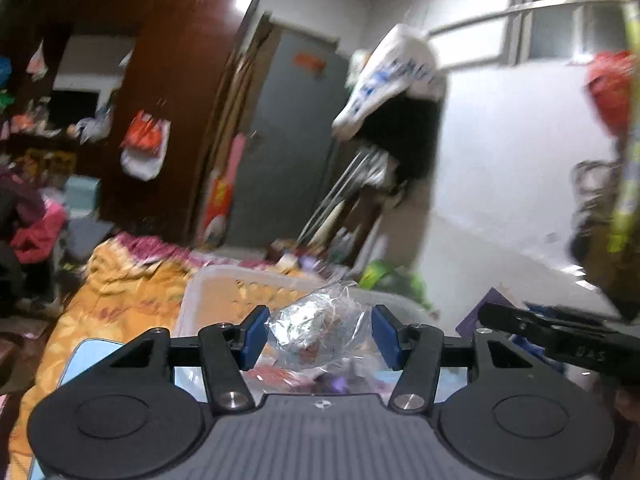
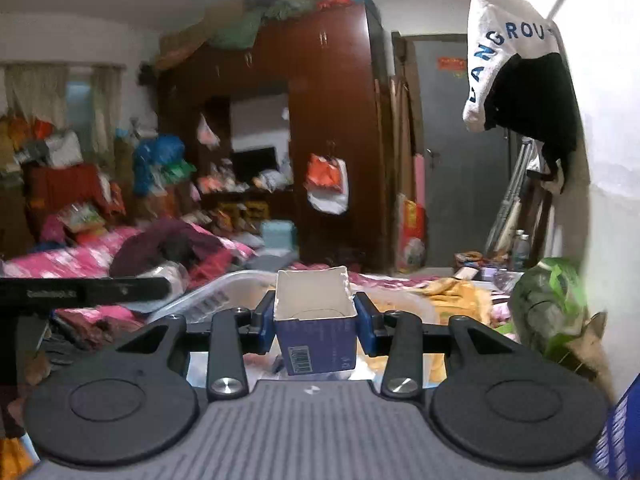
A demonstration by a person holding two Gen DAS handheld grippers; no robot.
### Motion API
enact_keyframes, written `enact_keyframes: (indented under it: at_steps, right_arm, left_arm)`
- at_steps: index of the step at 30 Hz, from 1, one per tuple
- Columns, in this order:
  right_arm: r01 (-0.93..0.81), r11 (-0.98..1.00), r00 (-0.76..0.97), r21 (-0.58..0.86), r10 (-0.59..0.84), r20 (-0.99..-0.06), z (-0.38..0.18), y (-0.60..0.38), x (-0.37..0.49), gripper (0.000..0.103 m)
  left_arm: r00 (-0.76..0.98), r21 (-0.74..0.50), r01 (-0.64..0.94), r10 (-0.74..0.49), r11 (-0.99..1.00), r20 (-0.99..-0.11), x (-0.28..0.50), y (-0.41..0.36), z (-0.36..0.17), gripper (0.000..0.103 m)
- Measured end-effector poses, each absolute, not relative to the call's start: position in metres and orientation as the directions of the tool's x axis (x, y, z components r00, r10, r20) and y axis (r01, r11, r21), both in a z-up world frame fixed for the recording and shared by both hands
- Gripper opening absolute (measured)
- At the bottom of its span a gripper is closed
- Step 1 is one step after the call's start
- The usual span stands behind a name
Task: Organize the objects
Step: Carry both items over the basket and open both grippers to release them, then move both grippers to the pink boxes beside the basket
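Note:
In the left wrist view my left gripper point(image 1: 319, 336) holds a crumpled clear plastic bag point(image 1: 320, 330) between its blue pads, raised above a clear plastic basket point(image 1: 224, 292) on the bed. In the right wrist view my right gripper point(image 2: 315, 322) is shut on a small open blue carton point(image 2: 316, 322) with a white inside and a barcode, held upright in front of the same basket point(image 2: 224, 292). The other gripper's black finger shows at the right edge of the left view point(image 1: 560, 336) and at the left of the right view point(image 2: 84, 288).
The bed carries an orange blanket point(image 1: 120, 292), pink bedding point(image 2: 80, 252) and clothes. A dark wardrobe point(image 2: 332, 128), a grey door point(image 2: 460, 152), hanging shirts point(image 2: 520, 80) and a green bag point(image 2: 548, 300) stand around. Clutter fills the far left.

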State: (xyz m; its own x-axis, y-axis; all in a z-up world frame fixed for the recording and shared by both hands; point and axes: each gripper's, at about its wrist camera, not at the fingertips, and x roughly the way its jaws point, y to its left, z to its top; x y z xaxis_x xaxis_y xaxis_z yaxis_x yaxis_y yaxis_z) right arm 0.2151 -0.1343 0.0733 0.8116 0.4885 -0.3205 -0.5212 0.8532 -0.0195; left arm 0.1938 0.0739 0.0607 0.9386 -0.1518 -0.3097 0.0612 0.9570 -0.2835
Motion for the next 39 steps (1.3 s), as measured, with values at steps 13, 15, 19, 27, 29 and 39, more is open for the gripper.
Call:
enact_keyframes:
  at_steps: [13,15,19,27,29,39]
  right_arm:
    - [-0.535,0.844,0.801,0.020,0.515,-0.304,0.049,-0.166,0.193,0.103]
    - [-0.560,0.825,0.779,0.079,0.556,-0.288,0.031,-0.186,0.171,0.103]
    - [-0.540,0.822,0.744,0.181,0.567,-0.355,-0.013,-0.204,0.165,0.103]
    - [-0.503,0.805,0.722,0.313,0.591,-0.360,-0.029,-0.224,0.173,0.103]
    - [-0.517,0.803,0.717,0.297,0.595,-0.363,-0.027,-0.220,0.174,0.103]
    - [-0.569,0.811,0.723,0.134,0.572,-0.389,-0.033,-0.169,0.160,0.102]
  left_arm:
    - [0.969,-0.277,0.118,-0.172,0.954,-0.179,0.141,0.069,0.034,0.103]
    - [0.963,-0.234,0.139,-0.187,0.962,-0.196,0.114,0.058,0.012,0.103]
    - [0.910,-0.224,0.254,-0.311,0.941,-0.273,0.093,0.033,-0.032,0.103]
    - [0.891,-0.053,0.258,-0.259,0.965,-0.372,0.100,-0.009,-0.054,0.103]
    - [0.888,-0.038,0.245,-0.240,0.969,-0.392,0.103,-0.012,-0.056,0.100]
    - [0.905,-0.127,0.216,-0.248,0.968,-0.346,0.087,0.018,-0.060,0.043]
